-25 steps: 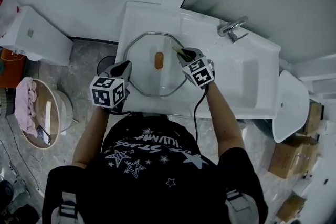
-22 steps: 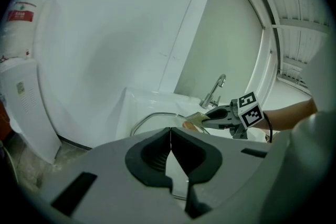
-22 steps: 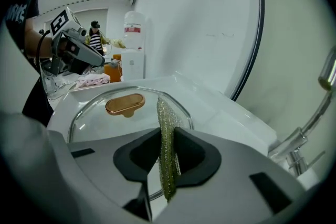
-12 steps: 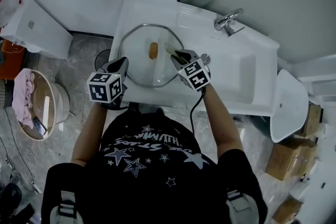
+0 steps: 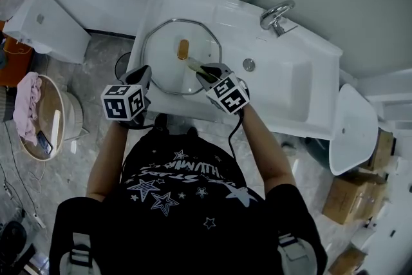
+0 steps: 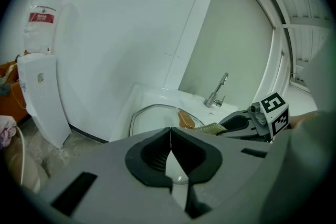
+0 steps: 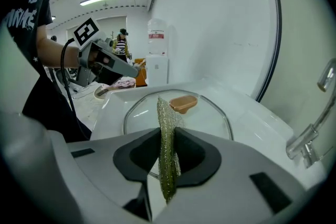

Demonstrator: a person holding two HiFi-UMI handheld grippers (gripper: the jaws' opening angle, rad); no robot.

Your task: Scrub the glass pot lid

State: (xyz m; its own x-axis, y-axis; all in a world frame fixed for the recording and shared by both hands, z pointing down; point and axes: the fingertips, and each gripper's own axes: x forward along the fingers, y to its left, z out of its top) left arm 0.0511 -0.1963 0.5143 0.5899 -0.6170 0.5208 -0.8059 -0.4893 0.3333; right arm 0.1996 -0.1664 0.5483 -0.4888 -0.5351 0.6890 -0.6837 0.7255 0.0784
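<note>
The octagonal glass pot lid (image 5: 166, 62) with a brown wooden knob (image 5: 183, 48) lies flat on the white counter (image 5: 212, 13) left of the basin. My right gripper (image 5: 201, 71) is shut on a green-gold mesh scouring pad (image 5: 194, 64), which reaches onto the glass just below the knob. In the right gripper view the pad (image 7: 168, 113) hangs between the jaws over the lid (image 7: 210, 118). My left gripper (image 5: 145, 76) is at the lid's near-left rim, its tips (image 6: 169, 139) pressed together. The rim shows through the gap behind them.
The sink basin (image 5: 293, 87), with its drain (image 5: 248, 64) and chrome faucet (image 5: 277, 15), is right of the lid. A white appliance (image 5: 45, 26) and a round basket (image 5: 59, 132) holding a pink cloth (image 5: 27, 114) stand on the floor at the left. Cardboard boxes (image 5: 347, 193) sit at the lower right.
My right gripper has carried the pad from the lid's right rim inward across the glass toward the knob. The left gripper has stayed at the near-left rim. The head view has shifted.
</note>
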